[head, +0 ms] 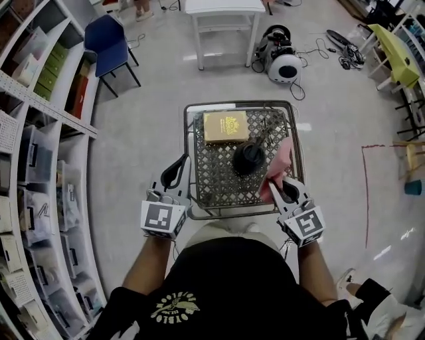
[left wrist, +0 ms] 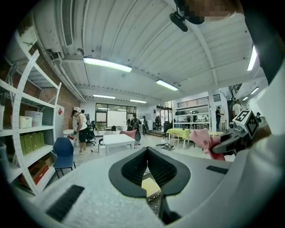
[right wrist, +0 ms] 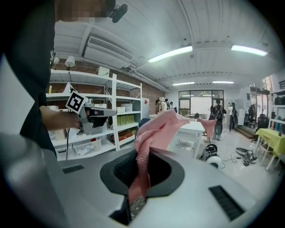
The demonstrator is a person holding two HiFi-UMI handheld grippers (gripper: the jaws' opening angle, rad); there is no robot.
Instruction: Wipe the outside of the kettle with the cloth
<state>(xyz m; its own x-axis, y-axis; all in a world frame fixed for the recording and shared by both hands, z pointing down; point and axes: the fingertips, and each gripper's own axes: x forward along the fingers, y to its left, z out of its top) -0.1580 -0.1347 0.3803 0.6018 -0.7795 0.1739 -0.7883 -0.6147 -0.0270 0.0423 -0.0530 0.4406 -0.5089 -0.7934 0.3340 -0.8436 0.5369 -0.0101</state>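
My right tongs [head: 285, 186] pinch the cloth [head: 281, 159] at the cart's [head: 232, 104] right edge, ready to wipe the kettle [head: 249, 158]. My left tongs [head: 176, 171] are pressed together, empty.

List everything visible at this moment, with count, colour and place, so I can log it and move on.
table: one, metal with lattice top, centre, in front of the person
box: one, gold, far left part of the table top
kettle: one, black, on the table top, right of centre
cloth: one, pink, at the table's right edge
chair: one, blue, upper left, beside the shelves
white table: one, top centre
floor machine: one, white and black, on the floor beyond the table
shelves: white, along the left side, with boxes and bins
left gripper: jaws together, nothing in them, at the table's left edge
right gripper: shut on the cloth, at the table's near right corner
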